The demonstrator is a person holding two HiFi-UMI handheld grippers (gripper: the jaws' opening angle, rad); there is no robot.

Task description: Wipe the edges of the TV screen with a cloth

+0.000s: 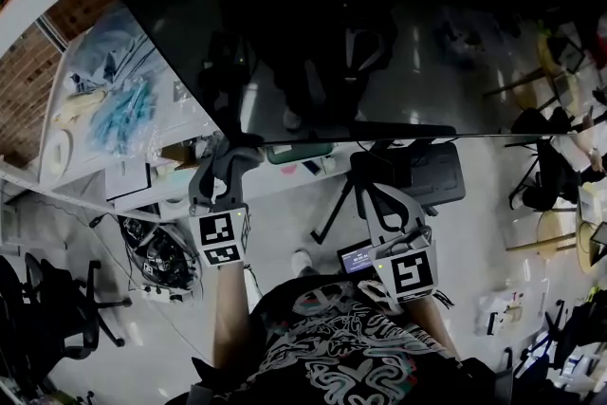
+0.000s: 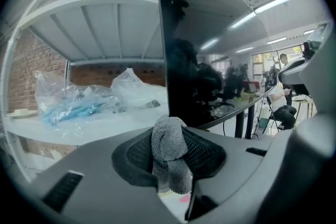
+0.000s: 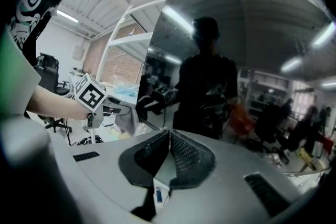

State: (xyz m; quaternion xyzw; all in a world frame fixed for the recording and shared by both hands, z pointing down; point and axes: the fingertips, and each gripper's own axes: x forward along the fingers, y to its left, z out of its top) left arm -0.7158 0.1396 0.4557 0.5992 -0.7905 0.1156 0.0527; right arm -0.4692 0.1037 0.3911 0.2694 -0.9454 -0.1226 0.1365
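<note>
Brick wall (image 2: 31, 76) and white shelving back a white desk (image 2: 94, 126) that carries clear plastic bags (image 2: 79, 99) with blue contents. TV screen (image 1: 379, 24) stands on this desk, dark and glossy, reflecting the person and the office behind. Left gripper (image 1: 232, 156) is at the screen's lower left corner. Its fingers are closed on a grey cloth (image 2: 170, 152), and a bunched fold of the cloth stands up between them, just beside the screen's left edge. Contact between cloth and edge cannot be confirmed. Right gripper (image 3: 169, 136) is held below the screen's bottom edge, apart from it and well to the right of the left gripper. Its fingers are pressed together with nothing between them. The right gripper view shows the left gripper with the cloth hanging at the screen's corner.
</note>
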